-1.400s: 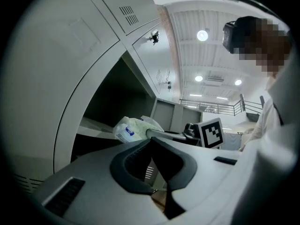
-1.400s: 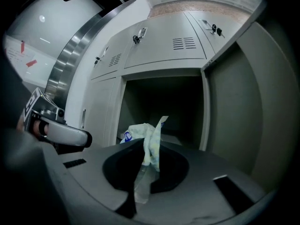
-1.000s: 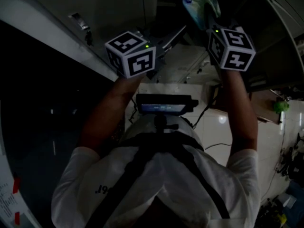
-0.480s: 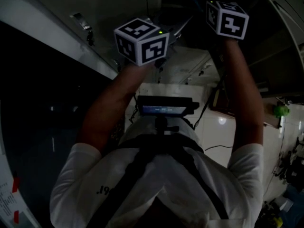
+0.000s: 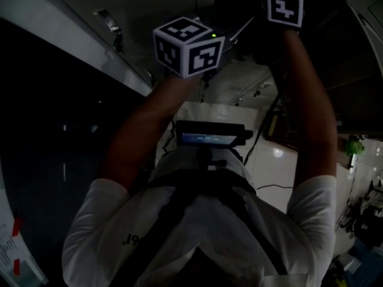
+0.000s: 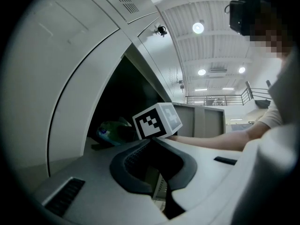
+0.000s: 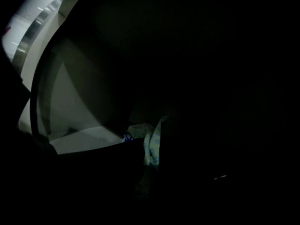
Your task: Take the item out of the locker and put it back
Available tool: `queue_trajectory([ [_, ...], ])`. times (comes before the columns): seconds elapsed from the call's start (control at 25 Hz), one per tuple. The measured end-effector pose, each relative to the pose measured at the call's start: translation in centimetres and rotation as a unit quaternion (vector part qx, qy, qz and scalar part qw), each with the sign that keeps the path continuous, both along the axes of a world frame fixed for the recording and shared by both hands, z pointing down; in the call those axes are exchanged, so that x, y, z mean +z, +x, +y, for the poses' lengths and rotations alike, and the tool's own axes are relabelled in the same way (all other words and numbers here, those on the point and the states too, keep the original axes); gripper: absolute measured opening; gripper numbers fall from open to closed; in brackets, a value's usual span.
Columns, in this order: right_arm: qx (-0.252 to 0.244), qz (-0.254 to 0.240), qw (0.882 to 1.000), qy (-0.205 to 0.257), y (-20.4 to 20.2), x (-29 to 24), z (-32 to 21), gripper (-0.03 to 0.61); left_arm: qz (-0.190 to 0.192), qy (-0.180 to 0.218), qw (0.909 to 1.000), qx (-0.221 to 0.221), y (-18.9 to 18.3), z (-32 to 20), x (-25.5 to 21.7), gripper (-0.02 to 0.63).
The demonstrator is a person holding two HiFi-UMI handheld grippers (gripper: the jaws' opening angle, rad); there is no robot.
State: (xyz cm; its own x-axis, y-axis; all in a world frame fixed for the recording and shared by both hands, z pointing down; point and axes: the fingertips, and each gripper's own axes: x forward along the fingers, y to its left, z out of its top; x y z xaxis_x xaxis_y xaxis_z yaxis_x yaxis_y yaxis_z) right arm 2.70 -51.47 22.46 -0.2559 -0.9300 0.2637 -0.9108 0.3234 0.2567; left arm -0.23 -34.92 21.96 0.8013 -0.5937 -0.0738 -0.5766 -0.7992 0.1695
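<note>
Jaws first: pressed together on the right gripper (image 6: 129, 133), pinching a thin greenish packet (image 7: 151, 146); drawn together with nothing between on the left gripper (image 6: 155, 168), just outside the locker (image 6: 89, 55). Hard to read anything in the right gripper view beyond that pale strip and a lit wedge of locker wall; nearly black elsewhere. In the head view, cut off at the top edge past the right marker cube (image 5: 284, 8). From the left gripper view, packet within the locker's dark opening, just beyond the cube, with the right forearm (image 6: 211, 138) reaching across. Behind the locker, ceiling lamps (image 6: 198, 28) and a railing (image 6: 220, 99).
</note>
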Motion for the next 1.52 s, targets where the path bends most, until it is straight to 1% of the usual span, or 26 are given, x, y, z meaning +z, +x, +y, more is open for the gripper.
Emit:
queue_trajectory([
  [0.08, 0.007, 0.012, 1.0, -0.008, -0.1, 0.8, -0.6, 0.006, 0.001, -0.002, 1.0, -0.001, -0.3, 0.0, 0.2, 0.0],
  [0.12, 0.009, 0.015, 1.0, -0.01, -0.2, 1.0, -0.9, 0.019, 0.001, -0.004, 1.0, -0.002, -0.5, 0.0, 0.3, 0.0],
  [0.24, 0.008, 0.01, 1.0, -0.014, -0.6, 1.3, -1.4, 0.143, 0.003, -0.006, 1.0, -0.005, -1.0, -0.3, 0.4, 0.0],
  [0.28, 0.006, 0.007, 1.0, -0.015, -0.7, 1.3, -1.4, 0.197, 0.004, -0.006, 1.0, -0.005, -1.1, -0.2, 0.5, 0.0],
  [0.36, 0.004, 0.001, 1.0, -0.011, -0.5, 1.1, -1.2, 0.251, 0.005, -0.007, 0.9999, -0.007, -1.1, 0.0, 0.5, 0.0],
  [0.4, 0.005, -0.001, 1.0, -0.005, -0.2, 0.8, -1.1, 0.264, 0.006, -0.007, 0.9999, -0.008, -1.1, 0.1, 0.4, 0.0],
  [0.56, -0.006, -0.006, 1.0, 0.019, -0.1, -0.7, -0.1, 0.285, 0.009, -0.006, 0.9999, -0.008, -1.1, 0.6, 0.2, 0.0],
  [0.96, -0.027, -0.011, 0.998, 0.053, -0.5, -3.0, 3.9, 0.29, 0.015, 0.0, 0.9999, -0.006, -1.1, 2.3, 0.0, 0.0],
  [1.2, -0.037, -0.024, 0.997, 0.061, -0.9, -3.6, 5.7, 0.29, 0.029, -0.002, 0.9995, 0.015, -1.0, 2.8, 0.4, 0.0],
  [1.52, -0.042, -0.041, 0.996, 0.06, -0.3, -3.0, 8.7, 0.29, 0.04, -0.011, 0.9988, 0.025, -1.4, 4.6, 1.3, 0.0],
])
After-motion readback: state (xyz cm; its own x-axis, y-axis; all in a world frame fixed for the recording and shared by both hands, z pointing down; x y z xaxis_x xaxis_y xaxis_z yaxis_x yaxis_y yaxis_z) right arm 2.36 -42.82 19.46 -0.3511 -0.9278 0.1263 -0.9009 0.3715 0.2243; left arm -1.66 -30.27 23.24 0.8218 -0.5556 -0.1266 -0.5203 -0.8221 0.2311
